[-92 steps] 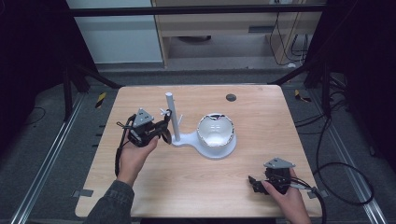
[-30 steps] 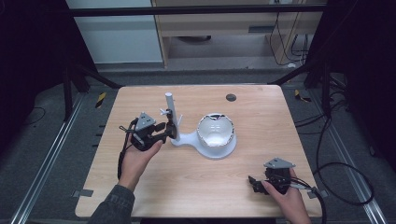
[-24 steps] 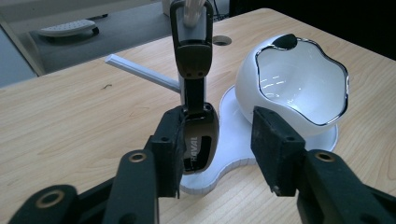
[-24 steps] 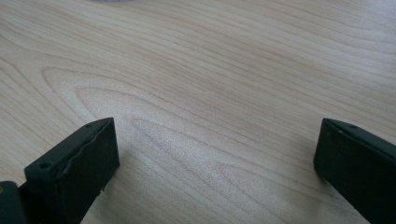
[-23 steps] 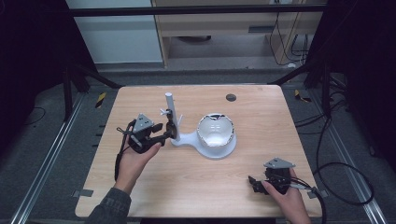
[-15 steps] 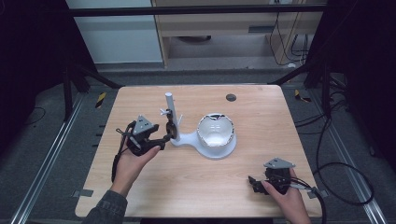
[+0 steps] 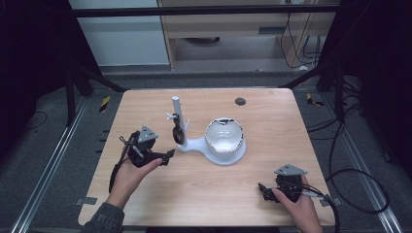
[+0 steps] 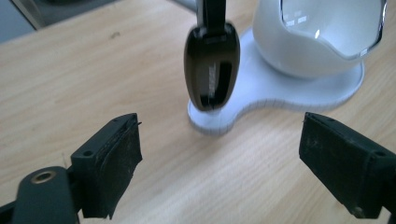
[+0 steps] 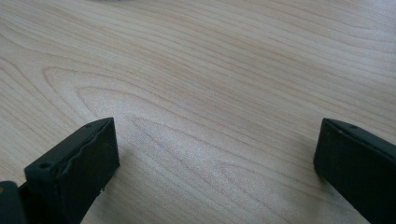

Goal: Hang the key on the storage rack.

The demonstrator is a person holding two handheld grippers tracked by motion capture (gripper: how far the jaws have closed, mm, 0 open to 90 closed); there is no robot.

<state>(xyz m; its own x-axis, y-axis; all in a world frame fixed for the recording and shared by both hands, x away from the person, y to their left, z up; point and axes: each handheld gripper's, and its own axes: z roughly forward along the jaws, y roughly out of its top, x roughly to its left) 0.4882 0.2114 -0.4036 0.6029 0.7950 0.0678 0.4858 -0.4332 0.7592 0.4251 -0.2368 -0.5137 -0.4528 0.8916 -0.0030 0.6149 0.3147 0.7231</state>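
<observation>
Table [image 7: 204,194]: pale wood, grey floor around | left tongs [image 7: 167,156] wide near black spoon [image 7: 178,135] | right tongs [image 7: 263,191] wide

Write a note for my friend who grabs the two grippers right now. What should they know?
Left gripper: open, empty, apart from the black spoon, jaws pointing at it.
Right gripper: open, empty, over bare table at the near right.
Spoon hangs on the white stand; its bowl is just above the stand's base, beside the white cup.
Done: spoon hung, by the look of it.
Left: probably just pull the left gripper away.
</observation>
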